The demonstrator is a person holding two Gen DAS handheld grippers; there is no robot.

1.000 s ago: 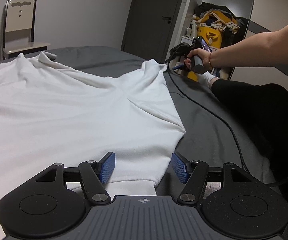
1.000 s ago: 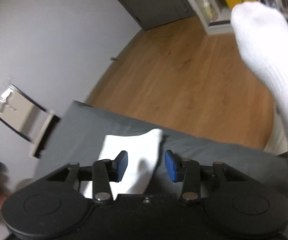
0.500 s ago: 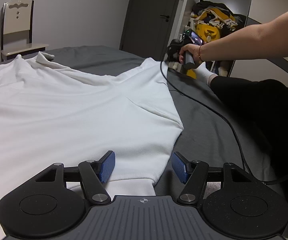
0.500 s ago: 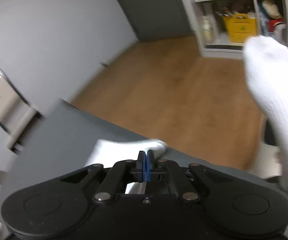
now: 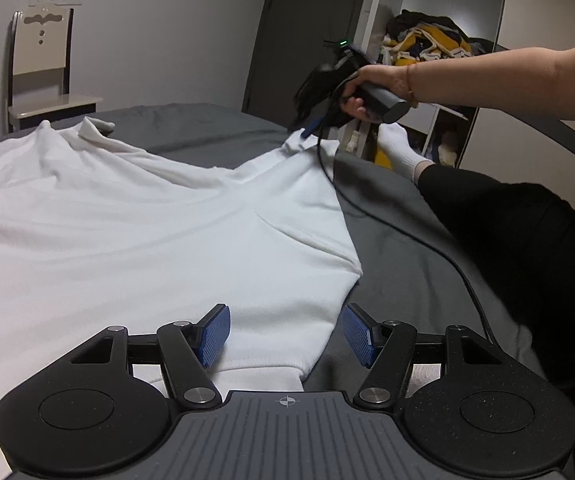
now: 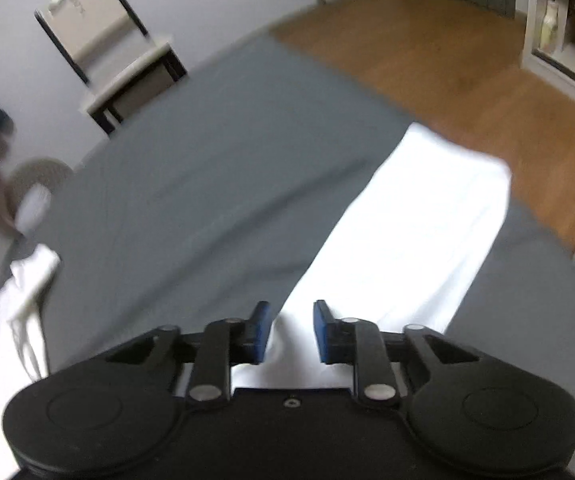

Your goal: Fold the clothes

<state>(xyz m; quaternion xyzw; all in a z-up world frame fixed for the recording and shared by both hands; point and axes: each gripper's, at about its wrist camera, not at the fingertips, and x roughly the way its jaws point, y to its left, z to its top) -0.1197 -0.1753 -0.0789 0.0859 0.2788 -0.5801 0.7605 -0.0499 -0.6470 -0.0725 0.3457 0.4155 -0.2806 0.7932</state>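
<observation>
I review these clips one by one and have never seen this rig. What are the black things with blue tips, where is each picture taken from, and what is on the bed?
There is no robot here. A person holds a handheld gripper in each hand, and each carries a wide-angle camera looking forward along its jaws.

The left camera shows the left gripper, open, low over the hem of a white garment spread on a grey bed. Farther off, the person's right hand holds the right gripper at the garment's far sleeve.

The right camera, blurred, shows the right gripper, open, with the white sleeve stretching ahead between its jaws. Nothing is clamped. A chair stands by the wall.
</observation>
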